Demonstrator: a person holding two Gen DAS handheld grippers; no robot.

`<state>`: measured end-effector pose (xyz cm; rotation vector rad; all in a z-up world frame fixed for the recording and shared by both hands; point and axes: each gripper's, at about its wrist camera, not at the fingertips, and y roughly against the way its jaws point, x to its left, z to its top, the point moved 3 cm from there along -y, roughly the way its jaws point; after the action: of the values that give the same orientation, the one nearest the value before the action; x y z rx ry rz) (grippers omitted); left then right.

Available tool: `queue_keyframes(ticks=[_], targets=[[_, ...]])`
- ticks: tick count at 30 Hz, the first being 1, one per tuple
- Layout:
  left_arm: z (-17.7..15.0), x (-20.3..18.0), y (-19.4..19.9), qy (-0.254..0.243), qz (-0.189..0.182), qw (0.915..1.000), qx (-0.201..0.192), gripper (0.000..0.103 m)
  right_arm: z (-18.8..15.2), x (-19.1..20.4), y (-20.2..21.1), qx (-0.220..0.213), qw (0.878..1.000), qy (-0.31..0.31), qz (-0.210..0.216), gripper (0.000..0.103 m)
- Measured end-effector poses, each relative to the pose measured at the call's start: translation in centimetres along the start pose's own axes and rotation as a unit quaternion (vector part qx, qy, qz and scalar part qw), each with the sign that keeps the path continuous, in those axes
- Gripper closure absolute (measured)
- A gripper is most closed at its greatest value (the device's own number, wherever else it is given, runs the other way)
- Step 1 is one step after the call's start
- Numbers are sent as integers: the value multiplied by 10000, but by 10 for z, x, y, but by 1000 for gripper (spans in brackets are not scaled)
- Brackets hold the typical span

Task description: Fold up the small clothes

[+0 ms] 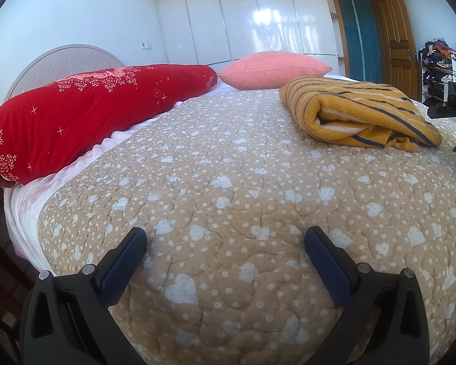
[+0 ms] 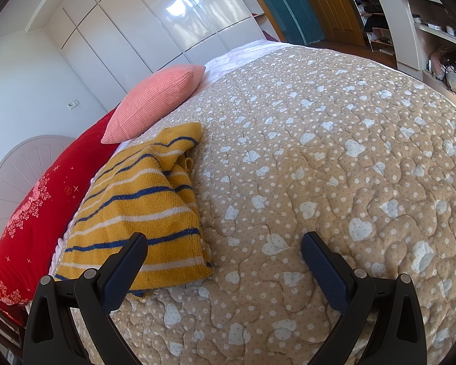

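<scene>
Here the quilt [image 1: 228,182] fills both views: a tan, padded spread stitched in wavy lines and scattered with pale hearts and dots, soft enough to dimple under any press. Along its far edge lie a long red bolster [image 1: 91,109] with a floral print and a pink pillow [image 1: 273,70] of waffled weave. The sweater [image 2: 143,206], a thick mustard knit with navy and white stripes, sits on the quilt near the bolster, already doubled into a rough, lumpy bundle with one loose edge rumpled. The left gripper [image 1: 225,240] hovers over bare quilt, well apart from the sweater, fingers spread and empty. The right gripper [image 2: 225,243] hangs just beside the knit's near corner, also spread wide, holding nothing. Judging by that, the fold looks nearly done; squaring it probably calls for pinching the rumpled edge low, lifting only the knit, not the quilt.
</scene>
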<state>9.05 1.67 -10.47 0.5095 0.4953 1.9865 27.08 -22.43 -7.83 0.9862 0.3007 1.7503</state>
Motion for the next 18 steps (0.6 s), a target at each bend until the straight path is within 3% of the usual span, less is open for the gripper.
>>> queue_keyframes(ticks=[18], targets=[[-1,-1,3,-3,21,10000,-87,0,0,1,-1,-1,10000,-1,2,1]])
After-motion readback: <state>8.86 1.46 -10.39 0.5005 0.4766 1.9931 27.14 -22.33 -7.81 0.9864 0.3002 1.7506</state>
